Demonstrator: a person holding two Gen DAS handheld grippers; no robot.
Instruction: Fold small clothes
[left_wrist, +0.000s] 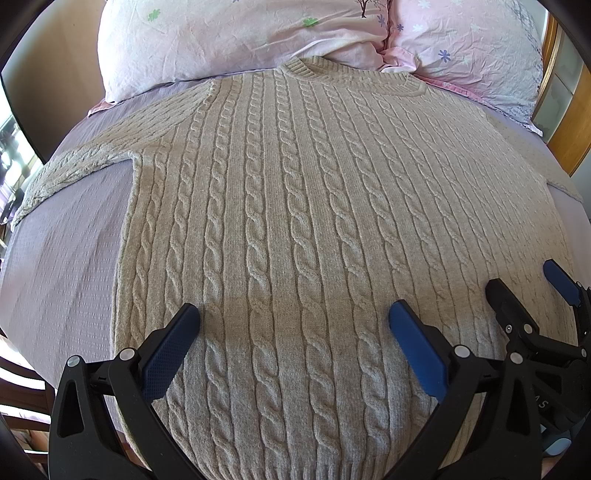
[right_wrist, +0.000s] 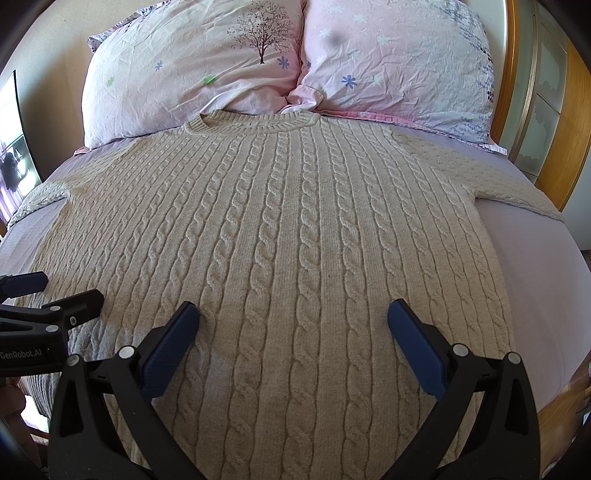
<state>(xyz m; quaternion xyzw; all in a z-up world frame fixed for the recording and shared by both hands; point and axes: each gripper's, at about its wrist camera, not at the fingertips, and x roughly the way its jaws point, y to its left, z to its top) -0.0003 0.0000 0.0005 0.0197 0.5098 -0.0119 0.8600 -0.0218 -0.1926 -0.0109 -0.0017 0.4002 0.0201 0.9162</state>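
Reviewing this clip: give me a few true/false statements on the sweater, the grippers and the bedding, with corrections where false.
1. The cable-knit sweater lies spread flat on the bed sheet, collar toward the pillows. True.
2. The left gripper is clamped on the hem. False: its jaws stand wide open above the knit, holding nothing.
3. The right gripper is open. True.
4. Both sleeves are folded across the chest. False: each sleeve stretches outward to its side.
5. The pillow with a tree print is plain white. False: it is pink with small flowers.
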